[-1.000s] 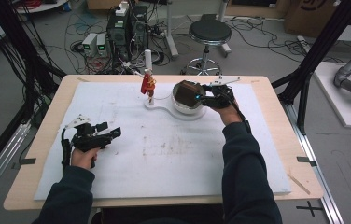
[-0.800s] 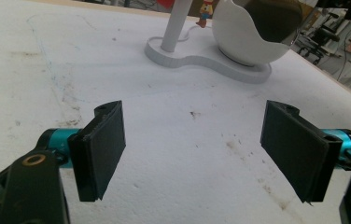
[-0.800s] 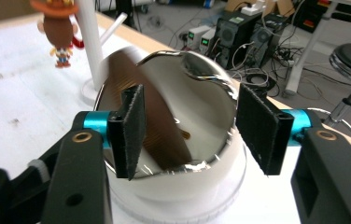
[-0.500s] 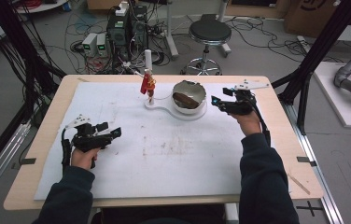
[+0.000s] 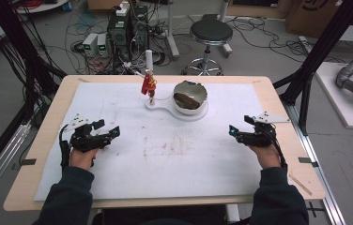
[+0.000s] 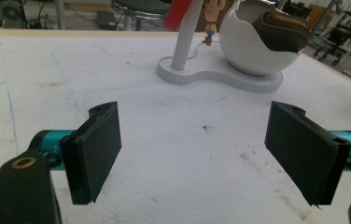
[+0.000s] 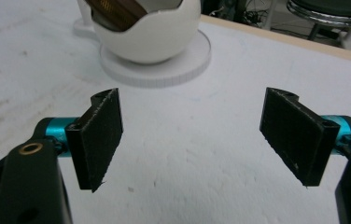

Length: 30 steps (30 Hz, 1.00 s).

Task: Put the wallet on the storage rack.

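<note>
A white egg-shaped bowl [image 5: 189,99] with a broken-shell rim stands on a white base [image 5: 165,109] at the table's back centre, and a brown zipped pouch [image 5: 187,99] lies inside it. On the base's left end a white post [image 5: 149,62] rises with a small red figure [image 5: 148,84] on it. My left gripper [image 5: 109,129] rests open at the left of the table, empty. My right gripper [image 5: 232,132] rests open at the right, empty. The bowl [image 6: 257,39] and post [image 6: 185,32] lie ahead of the left jaws. The bowl [image 7: 150,32] lies ahead-left of the right jaws.
A white sheet [image 5: 174,150] with scuff marks covers the wooden table [image 5: 278,101]. Behind the table stand a round stool [image 5: 211,33], electronics boxes [image 5: 118,33] and cables on the floor. Black frame posts [image 5: 320,51] flank the table.
My right gripper has drawn back from the bowl to the table's right side, leaving the pouch in the bowl. The left gripper has stayed put.
</note>
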Tool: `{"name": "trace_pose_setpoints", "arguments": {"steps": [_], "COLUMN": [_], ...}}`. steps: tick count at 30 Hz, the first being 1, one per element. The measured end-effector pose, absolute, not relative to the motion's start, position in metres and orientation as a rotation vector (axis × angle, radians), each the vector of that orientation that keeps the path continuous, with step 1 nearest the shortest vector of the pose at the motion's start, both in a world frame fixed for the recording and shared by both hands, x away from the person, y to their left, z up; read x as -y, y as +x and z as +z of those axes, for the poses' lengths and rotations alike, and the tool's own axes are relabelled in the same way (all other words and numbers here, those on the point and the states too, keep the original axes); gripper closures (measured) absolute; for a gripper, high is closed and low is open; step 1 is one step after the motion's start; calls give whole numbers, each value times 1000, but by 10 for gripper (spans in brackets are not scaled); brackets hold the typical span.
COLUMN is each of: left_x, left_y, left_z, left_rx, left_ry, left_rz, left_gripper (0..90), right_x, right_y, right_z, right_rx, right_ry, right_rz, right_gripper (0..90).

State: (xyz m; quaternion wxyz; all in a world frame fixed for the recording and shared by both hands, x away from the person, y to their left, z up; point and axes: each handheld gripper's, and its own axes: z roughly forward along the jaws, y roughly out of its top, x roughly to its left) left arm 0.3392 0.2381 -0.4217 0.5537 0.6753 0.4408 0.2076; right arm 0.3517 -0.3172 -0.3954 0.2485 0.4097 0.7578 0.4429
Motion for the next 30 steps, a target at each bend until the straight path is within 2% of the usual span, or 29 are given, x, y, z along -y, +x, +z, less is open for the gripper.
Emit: {"name": "trace_pose_setpoints", "arguments": {"steps": [8, 30], "left_x": [-236, -235], "left_y": [342, 336], "left_z": [-424, -423], "left_rx": [-1032, -1023], "left_ry": [1593, 1594], "left_rz": [478, 460], "left_gripper": [203, 203], "right_x": [318, 315], "right_y": [336, 337], "right_z": [-400, -403], "right_rx": [-2036, -2015], "right_ry": [1103, 1124], "right_rz": [1205, 1220], "right_gripper": [212, 212]}}
